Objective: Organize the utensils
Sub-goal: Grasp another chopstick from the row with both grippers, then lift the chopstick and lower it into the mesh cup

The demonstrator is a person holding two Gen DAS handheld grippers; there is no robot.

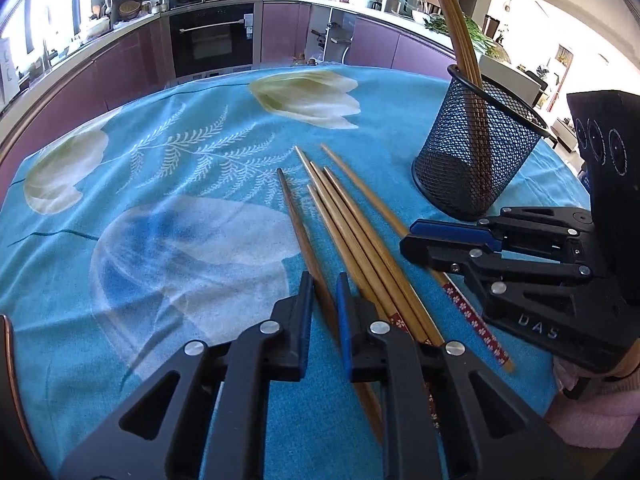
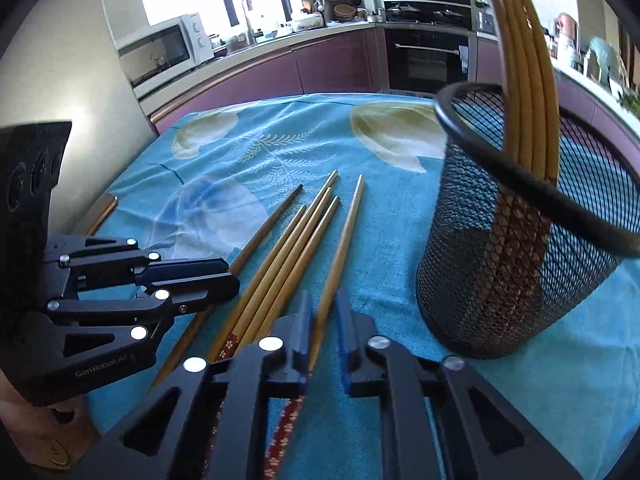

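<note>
1. Chopsticks [image 1: 352, 232] lie loose in a fan on the blue flowered tablecloth [image 1: 168, 200], mid-frame in both wrist views, tips pointing toward the top of the picture.
2. The left gripper [image 1: 325, 304], at the lower centre of its own view, has its jaws drawn close on the dark chopstick [image 1: 298, 232] at the left edge of the fan; the blue pads flank that stick, and the grip looks like a pinch on it.
3. The right gripper [image 2: 322, 320], lower centre of its own view, is likewise closed in on the rightmost chopstick [image 2: 344, 240], the one with the red patterned handle running under the fingers; the stick sits between the pads.
4. Between the two held sticks, four more lie touching one another, close beside both sets of fingers.
5. The black mesh cup [image 2: 520, 248] stands upright at the right of both views, near the fan but apart from it, with several chopsticks already leaning inside it.
6. The step in hand appears to be lifting one stick with each hand. To do it well:
   - raise each stick straight off the cloth before swinging it, so its neighbours are not dragged;
   - keep the grip firm, since a thin round stick can roll or pivot between pads;
   - tip each stick toward upright and enter the cup's rim clear of the leaning ones;
   - take the hands in turn at the rim to avoid a clash.
</note>
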